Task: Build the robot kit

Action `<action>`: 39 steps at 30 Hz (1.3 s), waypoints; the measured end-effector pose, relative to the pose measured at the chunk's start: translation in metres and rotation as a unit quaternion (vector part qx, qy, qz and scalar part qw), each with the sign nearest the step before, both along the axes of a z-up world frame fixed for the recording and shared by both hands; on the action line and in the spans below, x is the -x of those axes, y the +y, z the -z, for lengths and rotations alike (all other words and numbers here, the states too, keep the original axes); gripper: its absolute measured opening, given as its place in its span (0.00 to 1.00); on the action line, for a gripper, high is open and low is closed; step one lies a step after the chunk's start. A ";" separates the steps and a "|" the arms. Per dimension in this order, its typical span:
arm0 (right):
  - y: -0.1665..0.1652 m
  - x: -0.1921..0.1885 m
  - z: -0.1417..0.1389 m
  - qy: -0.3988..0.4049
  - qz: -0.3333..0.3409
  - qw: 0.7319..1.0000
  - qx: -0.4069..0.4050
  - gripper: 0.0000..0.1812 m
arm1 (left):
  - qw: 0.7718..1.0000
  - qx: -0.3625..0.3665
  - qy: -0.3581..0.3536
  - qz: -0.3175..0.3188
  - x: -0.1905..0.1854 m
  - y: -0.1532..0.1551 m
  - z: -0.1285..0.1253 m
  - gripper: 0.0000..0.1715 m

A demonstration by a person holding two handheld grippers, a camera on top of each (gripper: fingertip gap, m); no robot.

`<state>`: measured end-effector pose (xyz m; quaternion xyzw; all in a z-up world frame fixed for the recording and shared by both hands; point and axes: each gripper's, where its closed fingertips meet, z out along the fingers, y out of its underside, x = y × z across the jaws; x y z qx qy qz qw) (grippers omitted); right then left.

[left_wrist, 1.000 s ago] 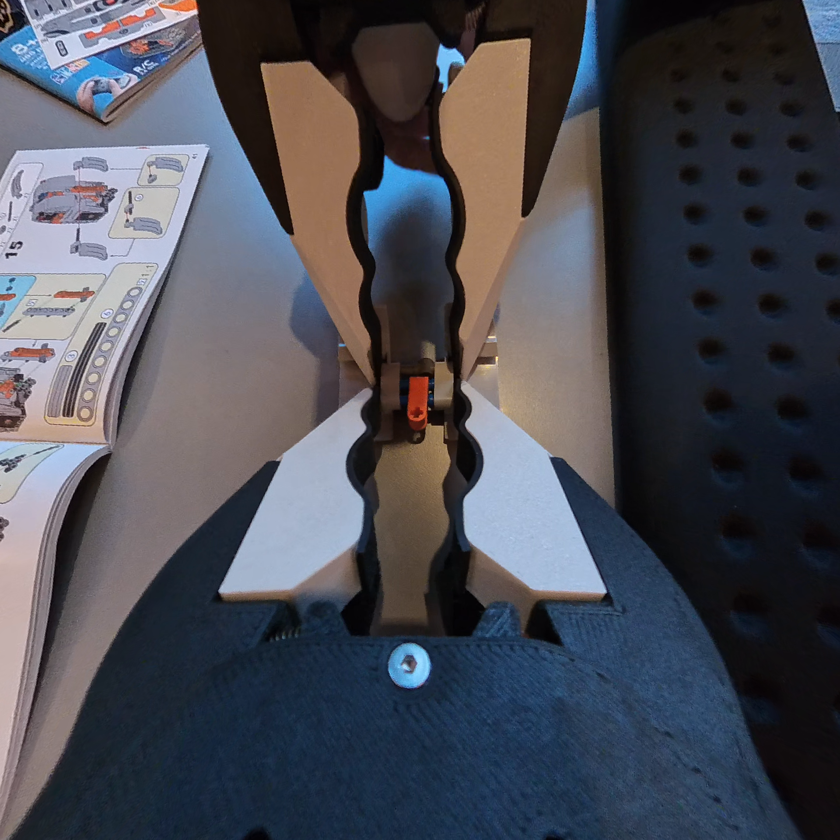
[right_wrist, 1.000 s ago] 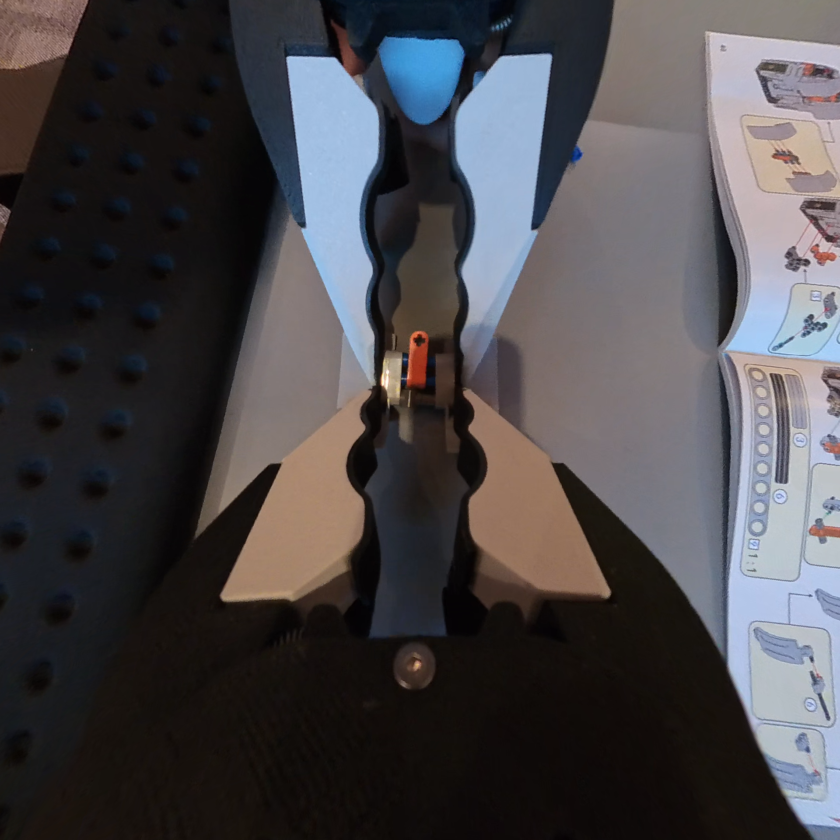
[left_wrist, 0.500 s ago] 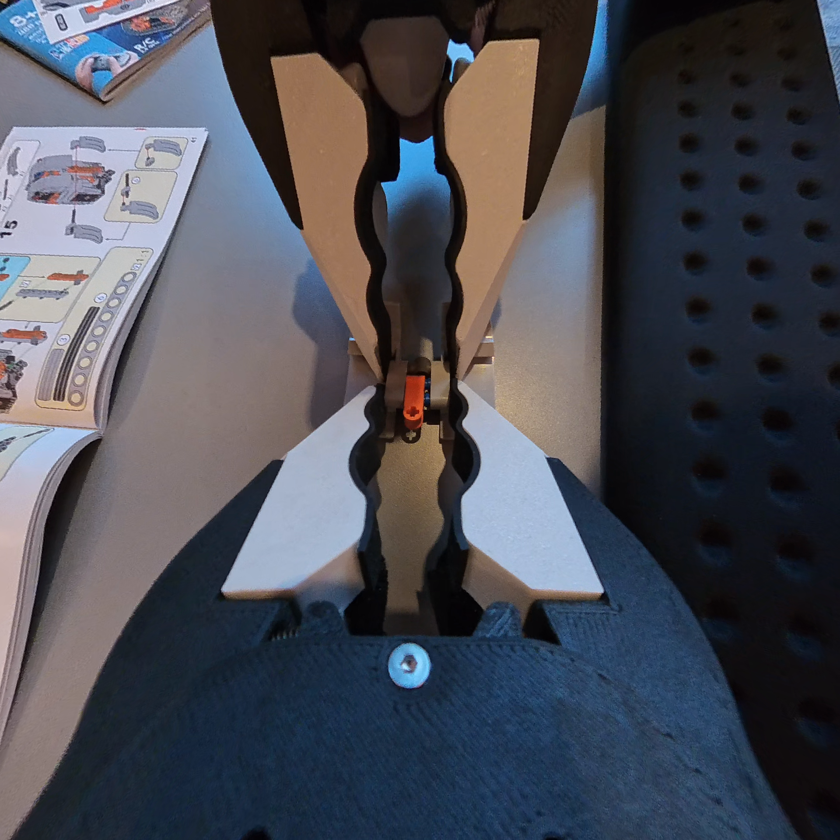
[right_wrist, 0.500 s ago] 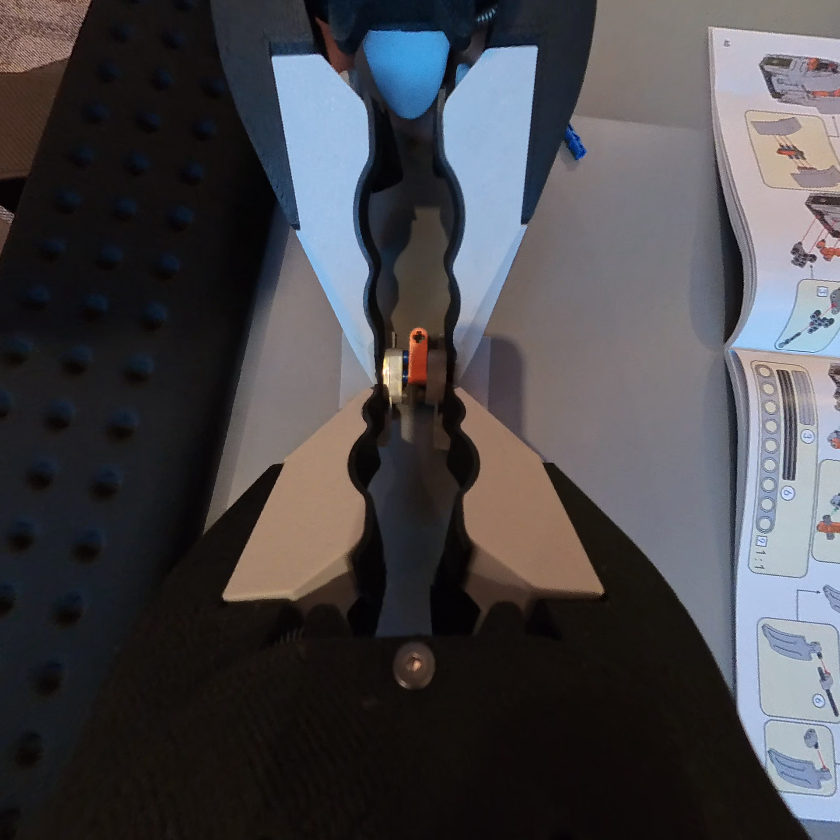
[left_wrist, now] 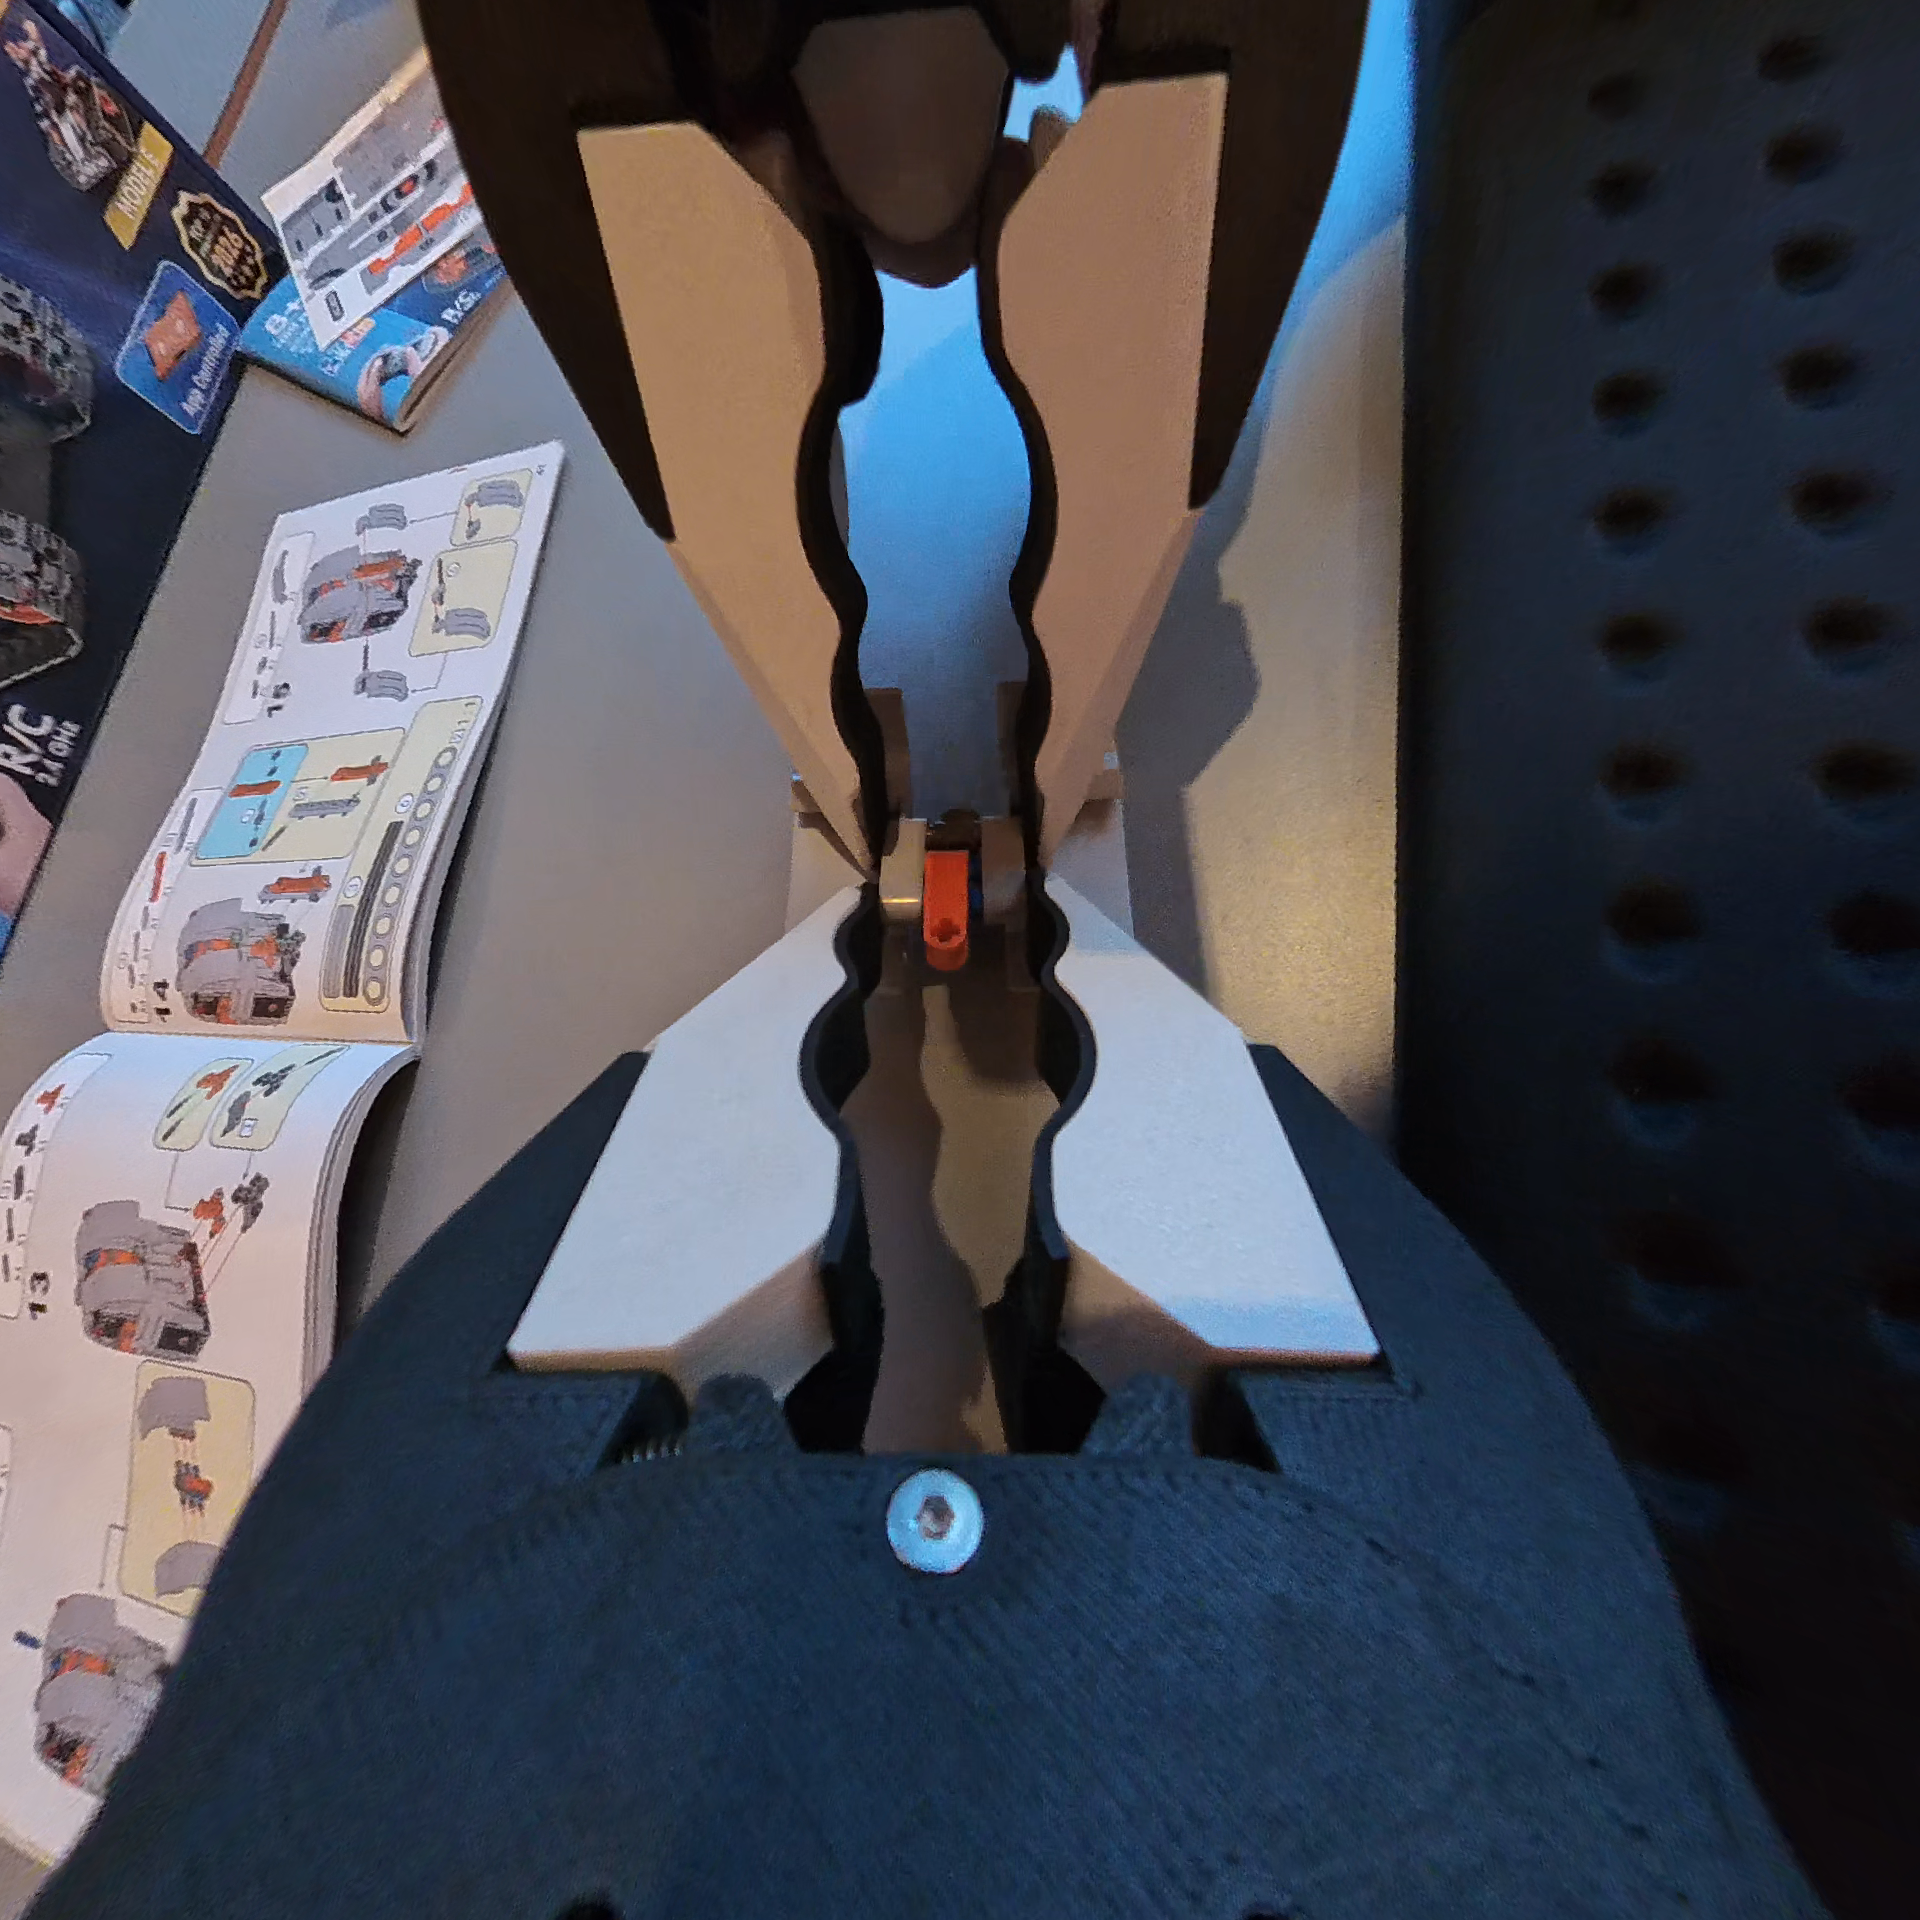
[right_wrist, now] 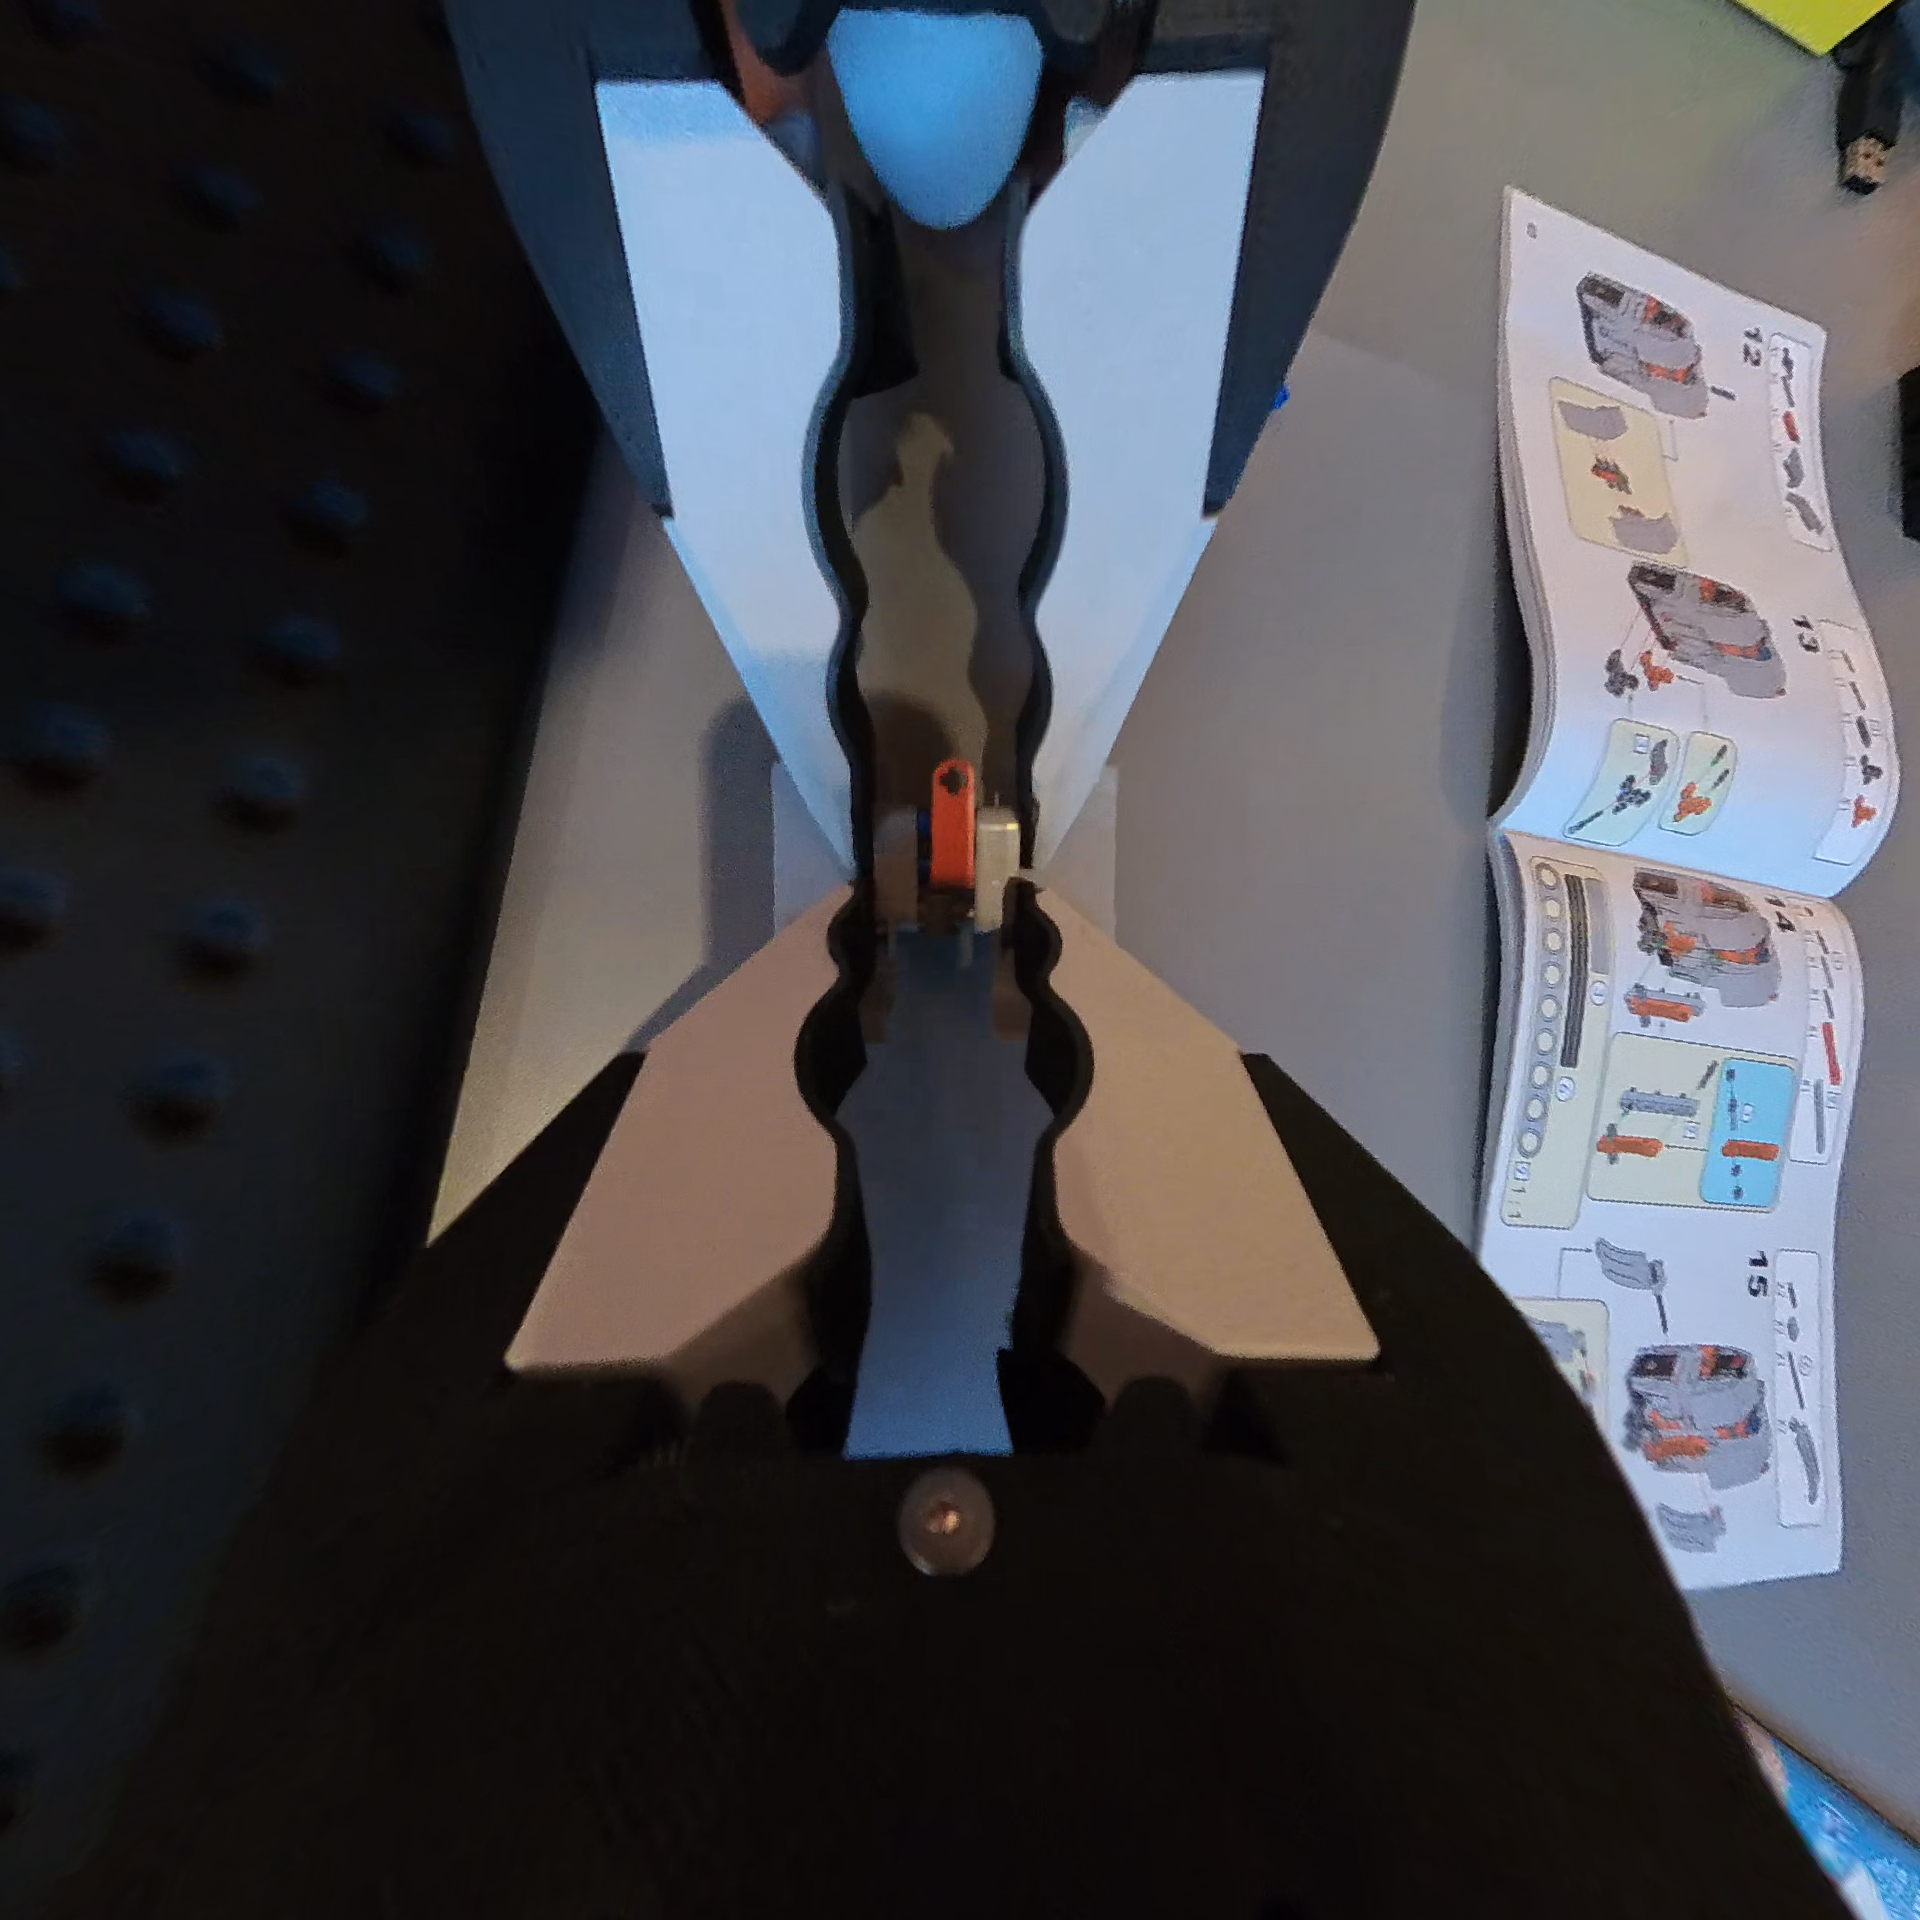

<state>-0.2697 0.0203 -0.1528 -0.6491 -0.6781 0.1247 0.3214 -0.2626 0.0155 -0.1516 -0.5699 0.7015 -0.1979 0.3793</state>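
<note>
A small toy-brick assembly, an orange piece (left_wrist: pixel 944 902) between pale grey pieces with a blue pin, hangs between two grippers that meet tip to tip. My left gripper (left_wrist: pixel 948 914) comes from the bottom of the left wrist view and is shut on it. My right gripper (left_wrist: pixel 940 821) comes from the top and pinches the same assembly. In the right wrist view the right gripper (right_wrist: pixel 940 904) is at the bottom, the left gripper (right_wrist: pixel 940 831) at the top, and the orange piece (right_wrist: pixel 953 831) sits beside a white piece (right_wrist: pixel 997 862).
An open instruction booklet (left_wrist: pixel 312 831) lies on the grey table, at the right in the right wrist view (right_wrist: pixel 1683 935). A black studded mat (left_wrist: pixel 1683 831) lies on the other side (right_wrist: pixel 208 727). A toy box (left_wrist: pixel 94 312) and a second booklet (left_wrist: pixel 384 270) lie far left. Left and right tips are no more than a few centimetres apart.
Both grippers, still shut on the assembly, have lifted away from the table; more of the booklet and the box shows. In the right wrist view a white piece now shows right of the orange one.
</note>
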 end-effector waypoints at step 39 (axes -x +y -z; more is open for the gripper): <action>0.001 0.000 -0.004 0.031 -0.004 0.999 -0.026 0.14 | 0.998 -0.059 -0.005 -0.001 0.000 0.000 -0.005 0.15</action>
